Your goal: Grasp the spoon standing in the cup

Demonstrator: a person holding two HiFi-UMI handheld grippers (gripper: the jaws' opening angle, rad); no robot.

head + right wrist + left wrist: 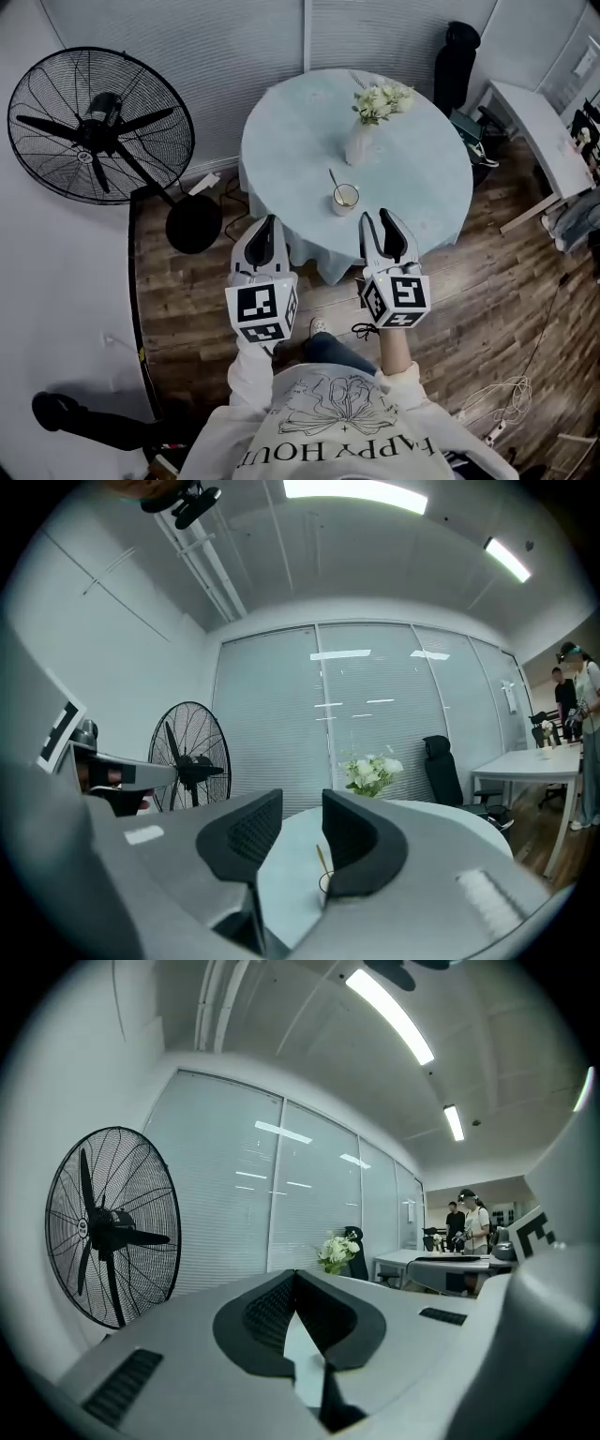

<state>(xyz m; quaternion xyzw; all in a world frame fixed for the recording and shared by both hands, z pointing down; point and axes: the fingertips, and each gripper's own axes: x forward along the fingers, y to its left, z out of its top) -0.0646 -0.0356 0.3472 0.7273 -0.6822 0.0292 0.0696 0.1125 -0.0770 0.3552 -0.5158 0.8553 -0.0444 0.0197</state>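
Looking down, I see the spoon (334,179) standing in the cup (345,198) on the round worktop (291,141). My right hand-held gripper (376,218) hangs released and empty near the cup, not touching it; the left hand-held gripper (270,221) is clenched on nothing.

An office: frosted glass partition walls (375,724) at twelve o'clock, long ceiling strip lights (389,1014) overhead. A black high-backed office chair (457,61) stands at one o'clock, a white rectangular desk (527,122) at two.
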